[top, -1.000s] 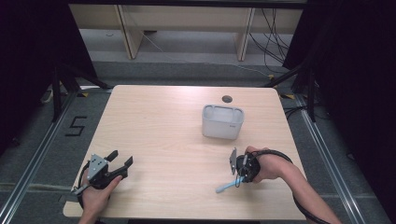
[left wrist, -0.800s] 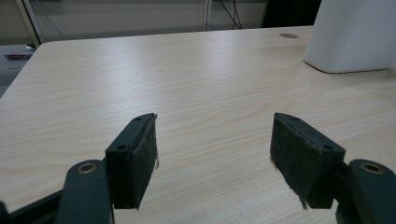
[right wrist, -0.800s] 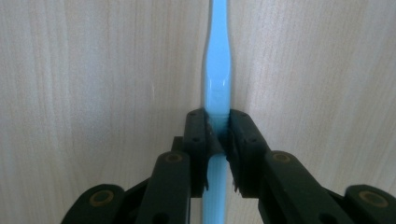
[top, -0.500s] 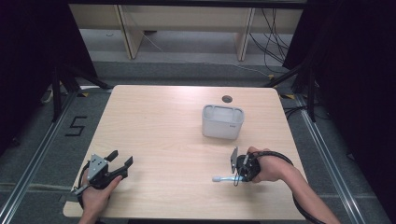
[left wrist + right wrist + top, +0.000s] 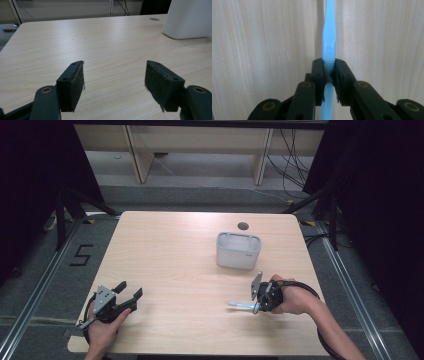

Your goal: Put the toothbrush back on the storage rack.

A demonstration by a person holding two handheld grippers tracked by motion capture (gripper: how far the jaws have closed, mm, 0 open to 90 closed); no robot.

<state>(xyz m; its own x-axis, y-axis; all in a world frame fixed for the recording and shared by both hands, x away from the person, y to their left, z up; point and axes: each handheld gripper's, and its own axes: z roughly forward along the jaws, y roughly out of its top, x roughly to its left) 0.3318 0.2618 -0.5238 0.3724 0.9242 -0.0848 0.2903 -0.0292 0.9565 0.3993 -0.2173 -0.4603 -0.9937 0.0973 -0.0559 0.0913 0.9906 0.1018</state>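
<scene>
Dark curtains hang on both sides of the room, and grey floor with some cables and wooden shelf legs lies behind the table (image 5: 165, 250). On the floor at the left a mark like the number 5 (image 5: 80, 255) is taped. This table is of light wood with rounded corners, and it has a small dark round hole (image 5: 243, 226) near its far edge.

On the right half of the table, just before the hole, stands a white box-like container (image 5: 238, 250) with an open top; in the left gripper view it shows at the upper right corner (image 5: 190, 18).

At the near left corner a hand holds the left gripper (image 5: 127, 296) low above the wood. Its two black jaws stand wide apart with nothing between them, and the worn pads (image 5: 77, 83) show frayed edges.

At the near right, in front of the container and apart from it, the right gripper (image 5: 255, 306) is closed tightly on a thin light blue toothbrush (image 5: 329, 42). In the high view the toothbrush (image 5: 241, 305) points to the left, low over the table; I cannot tell if it touches the wood.
</scene>
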